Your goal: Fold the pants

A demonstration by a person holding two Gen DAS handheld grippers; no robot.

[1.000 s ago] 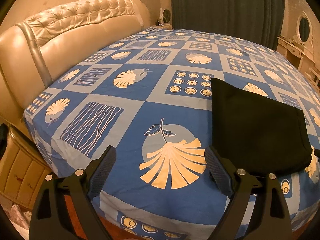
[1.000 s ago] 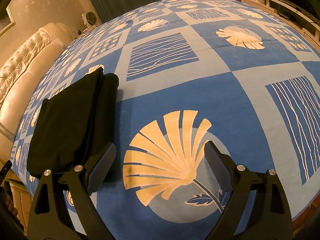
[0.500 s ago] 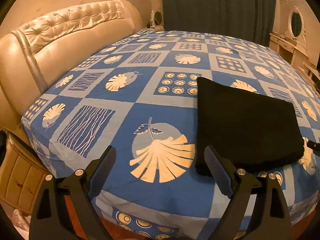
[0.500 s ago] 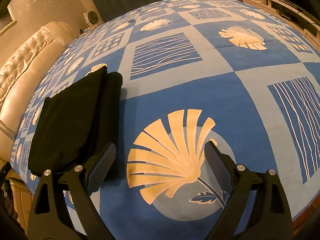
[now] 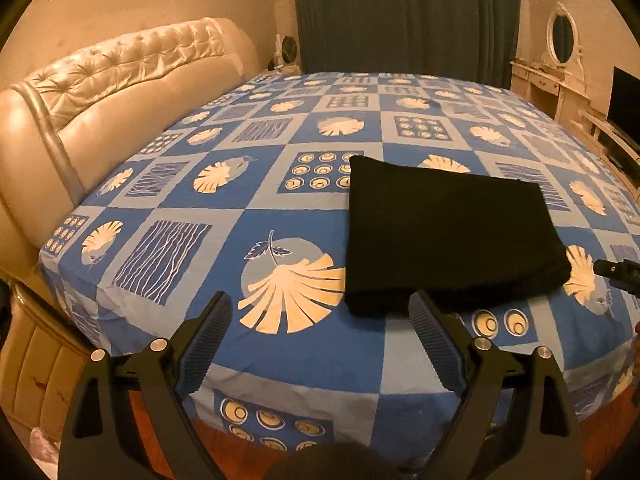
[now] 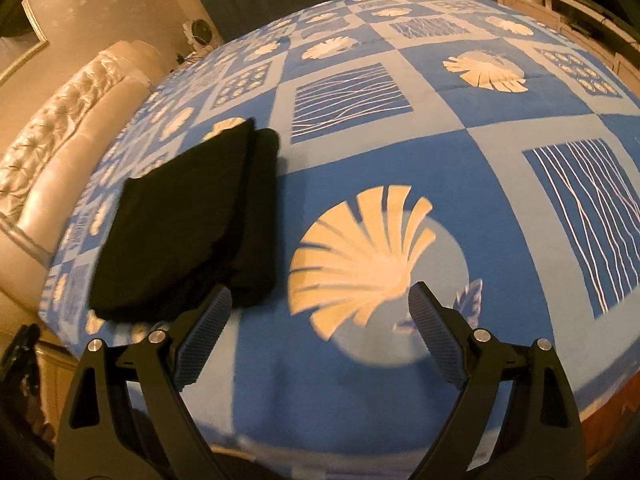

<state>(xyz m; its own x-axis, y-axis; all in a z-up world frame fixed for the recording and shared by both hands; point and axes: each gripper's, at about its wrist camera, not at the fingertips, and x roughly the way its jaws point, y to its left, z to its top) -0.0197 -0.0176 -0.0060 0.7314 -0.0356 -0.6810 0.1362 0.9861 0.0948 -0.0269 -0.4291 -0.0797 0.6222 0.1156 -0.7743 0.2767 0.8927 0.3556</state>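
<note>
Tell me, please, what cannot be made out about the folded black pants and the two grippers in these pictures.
- Black pants: both views show only a dark block; waistband, legs and number of folds are lost in the dark cloth.
- Pants' near edge: blurred in the right wrist view.
- Right gripper: cut off by the left wrist view's right edge.
- Left gripper: open, empty; the holding hand is out of frame.

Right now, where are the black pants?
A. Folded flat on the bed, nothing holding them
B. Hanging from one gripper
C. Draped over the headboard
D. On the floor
A: the pants lie folded on the bed, clear of both open grippers, left and right.
</note>
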